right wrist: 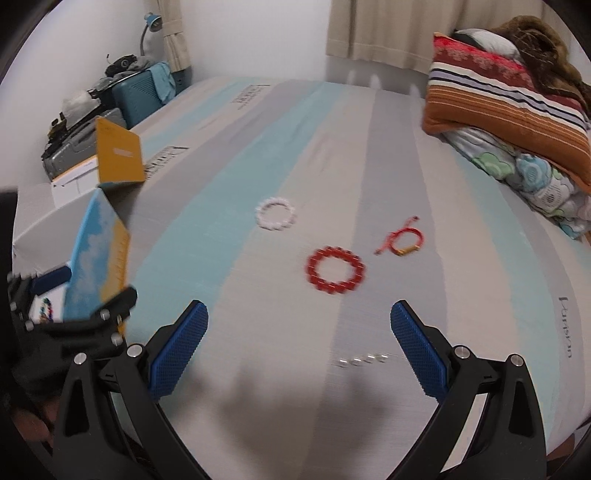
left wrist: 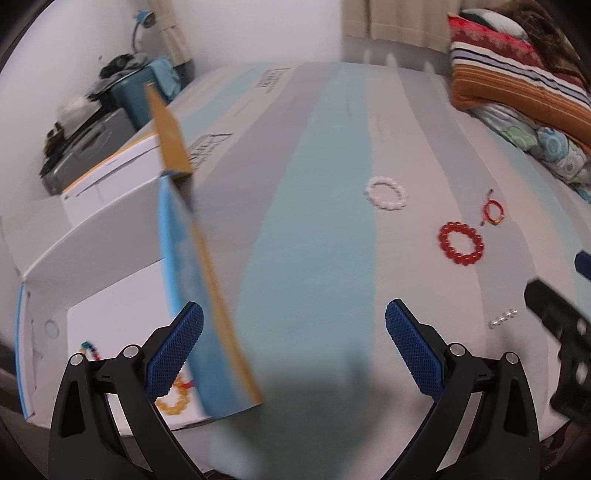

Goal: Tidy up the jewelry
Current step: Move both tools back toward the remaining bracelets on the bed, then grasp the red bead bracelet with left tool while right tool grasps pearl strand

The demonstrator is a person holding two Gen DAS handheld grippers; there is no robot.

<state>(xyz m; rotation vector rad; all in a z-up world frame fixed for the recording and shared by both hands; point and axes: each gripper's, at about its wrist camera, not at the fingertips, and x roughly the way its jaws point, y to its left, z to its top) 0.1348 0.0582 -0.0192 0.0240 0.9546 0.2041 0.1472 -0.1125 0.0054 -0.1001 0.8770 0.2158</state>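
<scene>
Loose jewelry lies on the striped bed sheet: a white bead bracelet, a red bead bracelet, a red cord bracelet and a short row of clear beads. They also show in the left wrist view: white, red, cord, clear beads. An open white box with blue-and-yellow flaps holds an amber bead bracelet and a multicoloured one. My left gripper is open and empty beside the box. My right gripper is open and empty just before the clear beads.
Folded striped and floral bedding is stacked at the right. A teal suitcase and clutter stand by the wall at left, with a desk lamp. Curtains hang behind the bed.
</scene>
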